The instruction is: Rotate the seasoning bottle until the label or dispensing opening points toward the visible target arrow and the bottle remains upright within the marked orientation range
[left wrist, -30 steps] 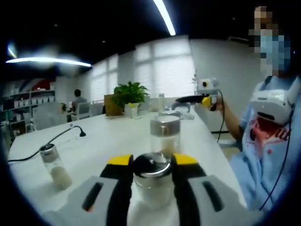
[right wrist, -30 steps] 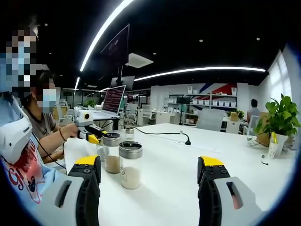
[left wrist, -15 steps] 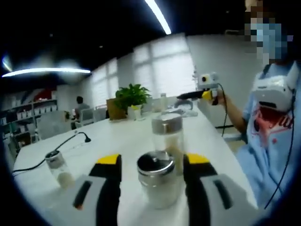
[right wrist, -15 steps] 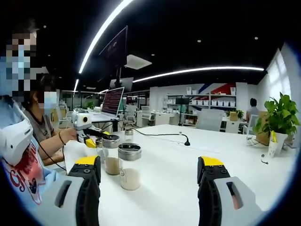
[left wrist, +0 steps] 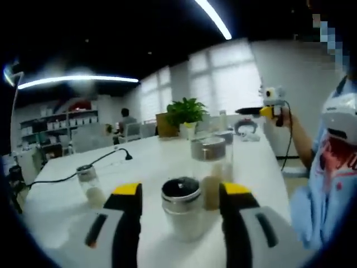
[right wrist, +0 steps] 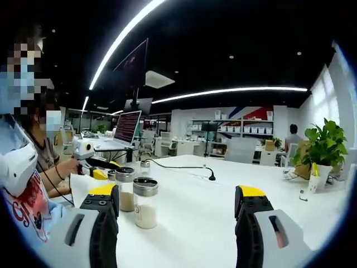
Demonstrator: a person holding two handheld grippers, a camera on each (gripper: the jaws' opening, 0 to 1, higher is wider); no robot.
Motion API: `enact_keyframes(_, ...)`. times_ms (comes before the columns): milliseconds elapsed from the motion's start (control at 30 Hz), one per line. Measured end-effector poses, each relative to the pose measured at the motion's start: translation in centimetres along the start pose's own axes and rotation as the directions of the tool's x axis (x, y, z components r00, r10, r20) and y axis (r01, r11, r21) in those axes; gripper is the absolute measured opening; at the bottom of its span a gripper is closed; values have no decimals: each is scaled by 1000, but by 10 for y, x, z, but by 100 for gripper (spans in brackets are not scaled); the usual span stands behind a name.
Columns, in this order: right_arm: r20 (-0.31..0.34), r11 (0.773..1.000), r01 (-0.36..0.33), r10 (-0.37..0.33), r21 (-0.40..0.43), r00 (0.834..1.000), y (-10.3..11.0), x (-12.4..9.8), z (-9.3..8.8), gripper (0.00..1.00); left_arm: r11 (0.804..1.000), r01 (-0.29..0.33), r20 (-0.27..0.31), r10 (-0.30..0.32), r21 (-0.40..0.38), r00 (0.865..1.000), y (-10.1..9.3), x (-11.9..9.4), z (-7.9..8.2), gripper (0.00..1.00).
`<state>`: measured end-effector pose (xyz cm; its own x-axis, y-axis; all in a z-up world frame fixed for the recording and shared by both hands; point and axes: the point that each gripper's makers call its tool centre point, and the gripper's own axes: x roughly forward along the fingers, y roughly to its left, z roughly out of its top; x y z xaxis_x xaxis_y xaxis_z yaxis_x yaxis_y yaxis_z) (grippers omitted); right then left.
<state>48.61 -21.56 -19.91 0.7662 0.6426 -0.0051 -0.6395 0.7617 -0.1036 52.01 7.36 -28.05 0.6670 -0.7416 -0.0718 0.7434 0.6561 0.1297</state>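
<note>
Left gripper (left wrist: 181, 194): jaws spread wide, one on each side of the near bottle and clear of it; nothing is grasped.
Seasoning bottle (left wrist: 182, 215): upright on the white table (left wrist: 150, 162), between the left gripper's yellow-tipped jaws, near the table edge closest to the person. Clear glass, steel lid, pale grains inside. In the right gripper view the same bottle (right wrist: 145, 202) stands at the left, white grains in its lower part.
Second bottle (left wrist: 210, 170): upright just behind the first, taller in the left gripper view, with brownish contents; in the right gripper view it (right wrist: 125, 188) stands just beside the first bottle, on the person's side.
Third bottle (left wrist: 91, 184): small, upright, apart from the other two, toward the far side of the table, beside a black cable (left wrist: 72, 174).
Right gripper (right wrist: 177, 215): jaws wide apart over bare table, gripping nothing; it also shows in the left gripper view (left wrist: 262, 110), held up in a hand off the table's edge.
Potted plant (left wrist: 186, 114): at the far end of the table.
Laptop (right wrist: 121, 131): open, beyond the bottles.
Label and arrow: cannot tell.
</note>
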Motion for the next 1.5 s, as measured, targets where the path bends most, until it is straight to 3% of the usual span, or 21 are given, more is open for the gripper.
enact_keyframes(33, 1, 1000, 1, -1, -3, 1000, 0, 0, 0, 88, 1000, -22, -2, 22, -6, 1000, -1, -2, 0, 58)
enact_keyframes(100, -4, 1000, 11, -11, -1, 1000, -1, -1, 0, 88, 982, -136, -56, 130, -133, 990, 5, -8, -9, 56)
enact_keyframes(133, -26, 999, 33, -33, -26, 999, -5, -1, -3, 88, 970, -162, -58, 154, -182, 986, 3, -10, -10, 54)
enact_keyframes(200, -30, 998, 41, -42, -37, 999, -6, -1, -3, 88, 966, -158, -15, 158, -205, 987, -6, -15, -7, 54)
enact_keyframes(300, -14, 1000, 16, -16, 3, 1000, -4, -2, -3, 88, 968, -165, -33, 161, -190, 986, -15, -22, -7, 55)
enact_keyframes(400, -23, 1000, 25, -25, 4, 999, -5, -2, -5, 88, 959, -225, 4, 229, -171, 973, -9, -27, 2, 56)
enact_keyframes(533, -8, 999, 39, -39, 12, 999, -7, -2, -2, 88, 949, -278, 9, 282, -151, 959, -4, -29, 8, 56)
enact_keyframes(600, -14, 999, 37, -36, 18, 999, -7, 0, -4, 88, 933, -315, -11, 318, -172, 948, -2, -30, 7, 55)
enact_keyframes(733, -20, 999, 32, -32, 21, 999, -6, 1, -5, 87, 931, -334, -30, 334, -147, 942, -5, -28, 7, 54)
enact_keyframes(800, -19, 999, 31, -31, 23, 999, -6, 1, -5, 87, 916, -366, -11, 369, -164, 929, -1, -29, 10, 53)
enact_keyframes(900, -17, 999, 35, -34, 17, 999, -6, -1, -4, 87, 885, -431, 25, 441, -177, 897, 8, -30, 16, 54)
enact_keyframes(967, -9, 999, 38, -38, 16, 999, -7, -3, -2, 87, 876, -445, 35, 459, -186, 888, 10, -29, 17, 54)
enact_keyframes(1200, -12, 999, 36, -36, 18, 999, -7, -3, -2, 87, 861, -471, 15, 482, -191, 876, 12, -23, 10, 55)
enact_keyframes(1333, -14, 999, 37, -37, 15, 999, -7, -3, -2, 87, 866, -459, -7, 466, -198, 885, 8, -19, 5, 55)
enact_keyframes(1500, -18, 998, 50, -50, 22, 999, -11, -4, -3, 87, 860, -472, 14, 484, -191, 875, 10, -12, 10, 55)
